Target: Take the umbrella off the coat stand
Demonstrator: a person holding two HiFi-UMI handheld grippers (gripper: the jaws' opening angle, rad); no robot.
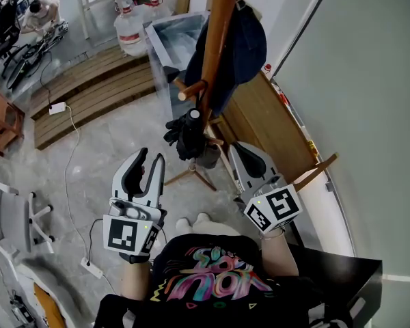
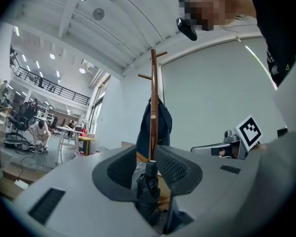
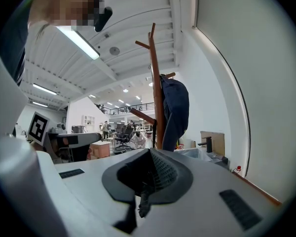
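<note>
A wooden coat stand (image 1: 217, 39) rises in front of me. A folded black umbrella (image 1: 189, 134) hangs low on it, beside the pole under a peg. My left gripper (image 1: 150, 164) is below and left of the umbrella, apart from it, jaws open with a narrow gap. In the left gripper view the umbrella (image 2: 149, 191) shows through that gap, straight ahead of the left gripper (image 2: 149, 171), with the pole (image 2: 153, 107) behind. My right gripper (image 1: 249, 161) is just right of the stand's base, shut with nothing in it. The right gripper view shows the right gripper (image 3: 149, 176) facing the pole (image 3: 157, 93).
A navy garment (image 1: 244, 43) hangs high on the stand. A wooden cabinet (image 1: 268, 125) and a white wall stand at the right. A glass tank (image 1: 172, 41), water bottles (image 1: 131, 27) and wooden planks (image 1: 89, 91) lie beyond. A white chair (image 1: 14, 217) and a cable (image 1: 72, 162) are at left.
</note>
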